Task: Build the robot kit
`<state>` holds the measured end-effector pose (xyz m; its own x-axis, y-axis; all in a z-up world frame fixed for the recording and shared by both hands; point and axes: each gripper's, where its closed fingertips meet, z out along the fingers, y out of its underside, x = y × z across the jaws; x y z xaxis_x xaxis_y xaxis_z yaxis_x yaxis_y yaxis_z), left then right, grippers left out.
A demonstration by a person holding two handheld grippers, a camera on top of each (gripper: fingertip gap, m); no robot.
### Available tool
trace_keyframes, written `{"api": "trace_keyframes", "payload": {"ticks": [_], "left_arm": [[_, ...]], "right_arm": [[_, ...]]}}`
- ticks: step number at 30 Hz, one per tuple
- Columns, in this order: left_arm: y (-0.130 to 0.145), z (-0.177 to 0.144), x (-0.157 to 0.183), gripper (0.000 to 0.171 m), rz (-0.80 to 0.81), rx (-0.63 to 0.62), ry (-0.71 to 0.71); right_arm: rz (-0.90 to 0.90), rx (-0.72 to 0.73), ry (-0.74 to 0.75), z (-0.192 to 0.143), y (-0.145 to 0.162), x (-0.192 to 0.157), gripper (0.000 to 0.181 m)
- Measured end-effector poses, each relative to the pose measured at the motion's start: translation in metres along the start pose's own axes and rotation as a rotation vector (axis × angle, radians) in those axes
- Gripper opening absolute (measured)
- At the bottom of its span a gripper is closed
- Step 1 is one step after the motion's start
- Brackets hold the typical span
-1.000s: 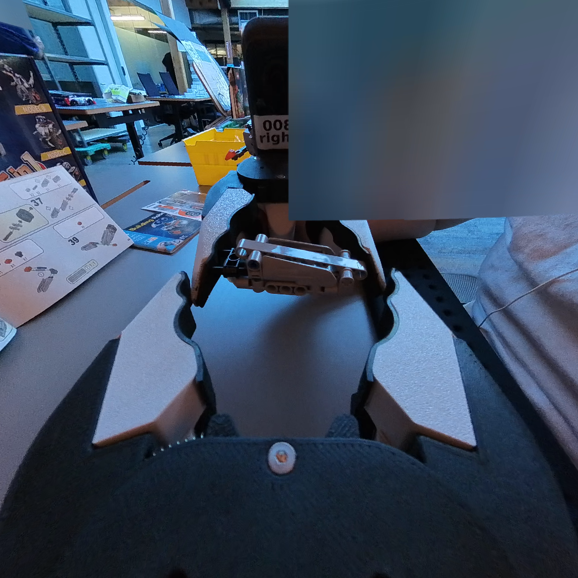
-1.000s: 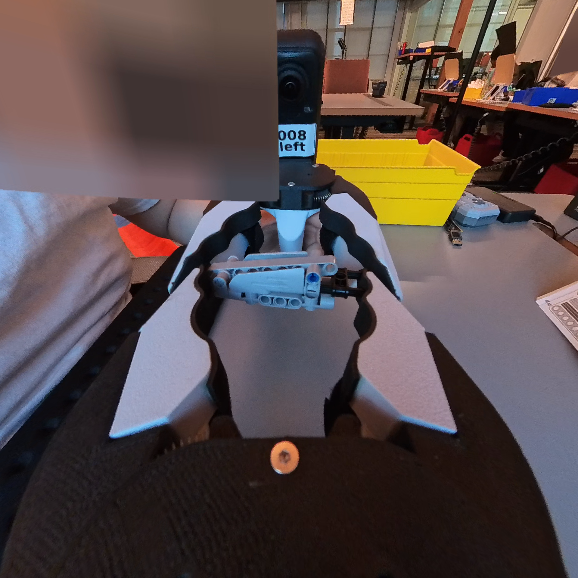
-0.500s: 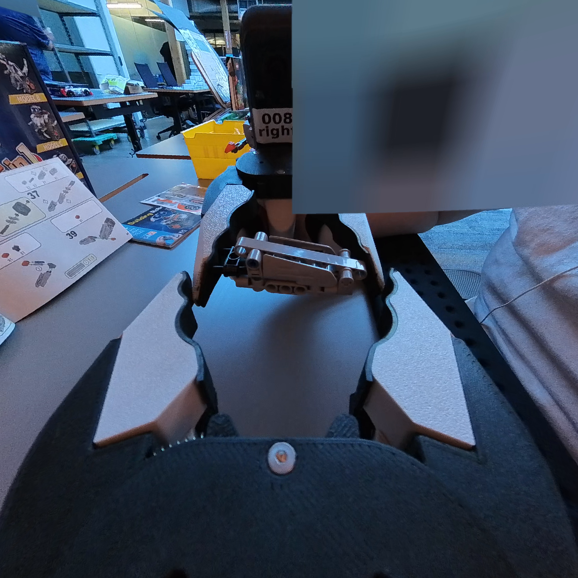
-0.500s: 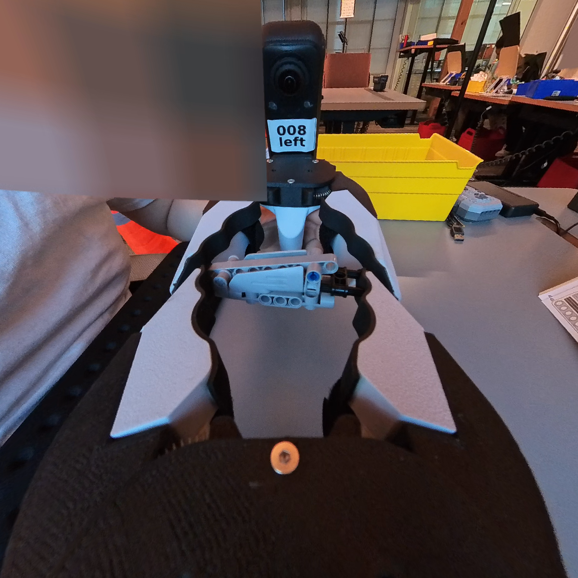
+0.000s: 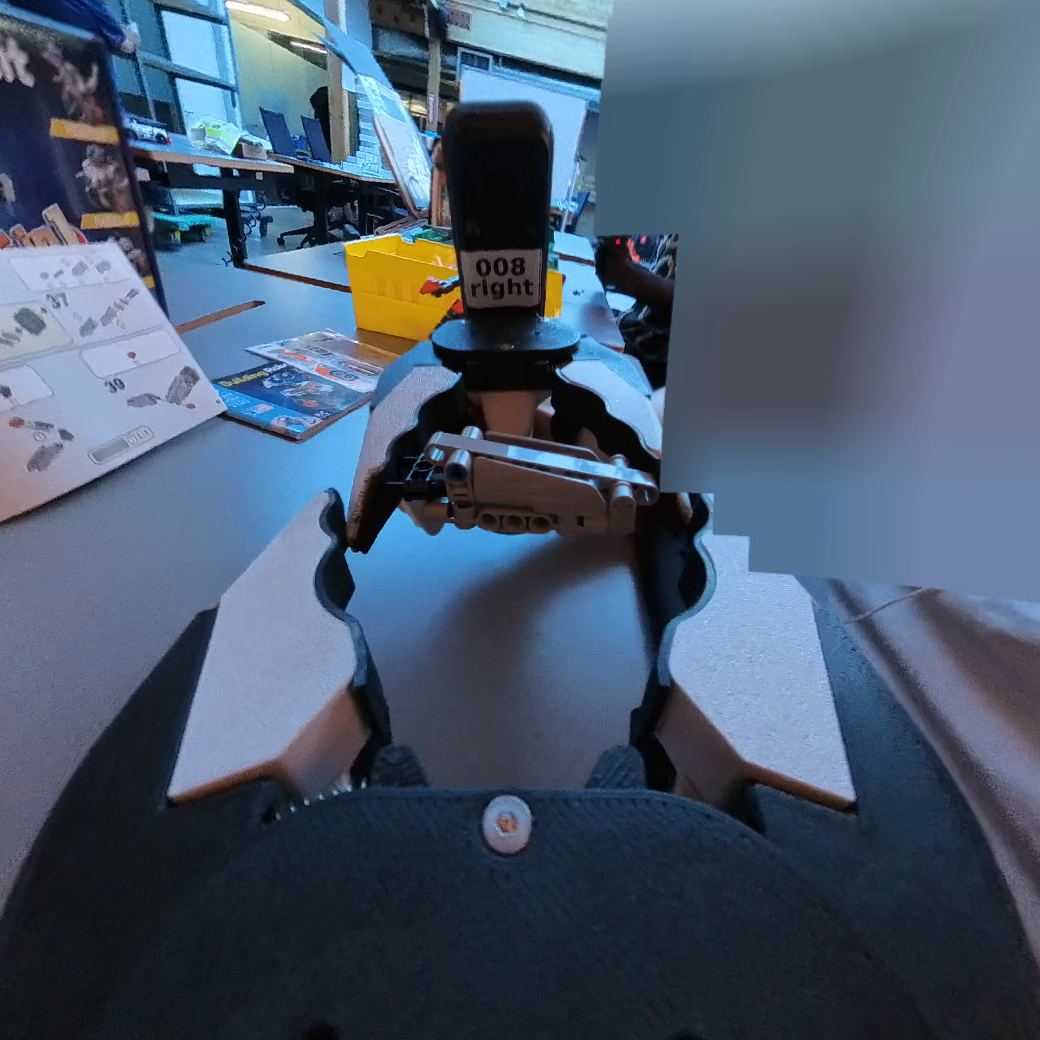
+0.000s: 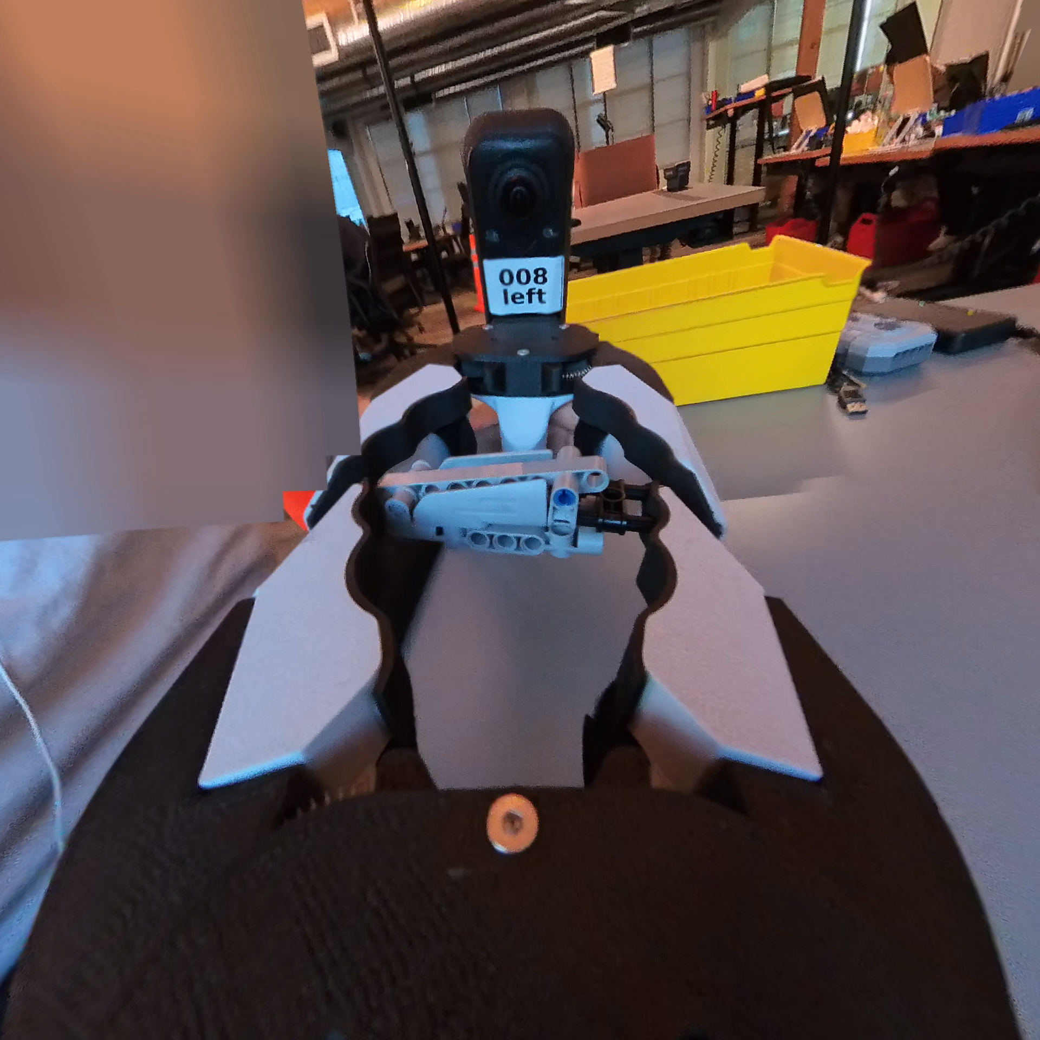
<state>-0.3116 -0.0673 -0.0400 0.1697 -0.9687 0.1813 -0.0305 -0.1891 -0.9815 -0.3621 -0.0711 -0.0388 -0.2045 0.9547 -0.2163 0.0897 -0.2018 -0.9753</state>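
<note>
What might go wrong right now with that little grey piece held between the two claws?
1. The right gripper pinches the grey brick assembly only by its ends, one being a small black pin; it may slip or pivot and drop onto the table.
2. The left gripper is open, its fingers close beside the right's; closing could bump them.

Grey table [image 6: 900, 506], workbenches [image 6: 664, 208] behind, large windows [image 6: 636, 107], ceiling lights [image 5: 256, 10]
</note>
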Motion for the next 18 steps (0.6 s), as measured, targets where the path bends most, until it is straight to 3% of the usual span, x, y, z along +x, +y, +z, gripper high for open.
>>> {"api": "trace_keyframes", "payload": {"ticks": [4,18], "left_arm": [[-0.001,-0.002,-0.011,0.119,-0.140,0.030,-0.001],[0.002,-0.003,-0.026,0.120,-0.355,0.063,0.004]], "right_arm": [[0.146,0.046,-0.013,0.001,0.000,0.011,0.093],[0.370,0.076,-0.016,0.001,0.004,0.025,0.094]]}}
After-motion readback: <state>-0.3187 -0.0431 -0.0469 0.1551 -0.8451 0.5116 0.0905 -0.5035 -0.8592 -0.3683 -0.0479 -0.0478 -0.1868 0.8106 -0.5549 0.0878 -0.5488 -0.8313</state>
